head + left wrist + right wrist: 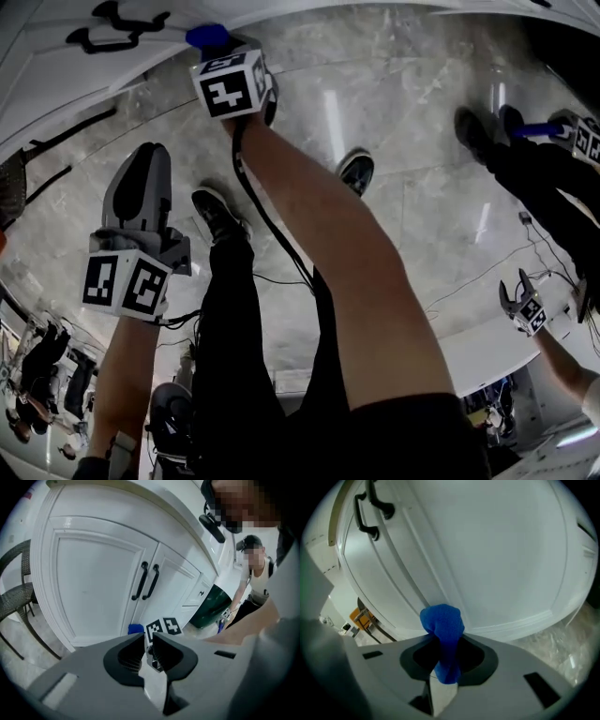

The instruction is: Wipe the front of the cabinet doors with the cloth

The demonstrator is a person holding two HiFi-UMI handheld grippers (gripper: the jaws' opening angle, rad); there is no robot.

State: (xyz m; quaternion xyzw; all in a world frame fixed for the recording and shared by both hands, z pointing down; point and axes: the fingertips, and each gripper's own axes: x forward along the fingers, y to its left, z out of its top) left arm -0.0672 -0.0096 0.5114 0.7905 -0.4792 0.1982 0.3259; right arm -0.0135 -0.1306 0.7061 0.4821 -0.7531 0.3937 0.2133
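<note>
The white cabinet doors (103, 573) carry two black handles (146, 581) at their meeting edge. My right gripper (444, 645) is shut on a blue cloth (442, 625), whose bunched end lies against the lower part of a door panel (487, 550) near its bottom moulding. In the head view the right gripper (221, 49) reaches to the cabinet base with the cloth (207, 36) at its tip. The left gripper (142, 157) hangs back over the floor, away from the doors. Its jaws (149, 645) stand shut on nothing.
A dark wicker chair (16, 597) stands left of the cabinet. A dark green bin (213, 606) and another person (255, 573) are at the right. On the marble floor (422, 141) lie cables (281, 277). Another person's gripper (523, 307) shows at the right.
</note>
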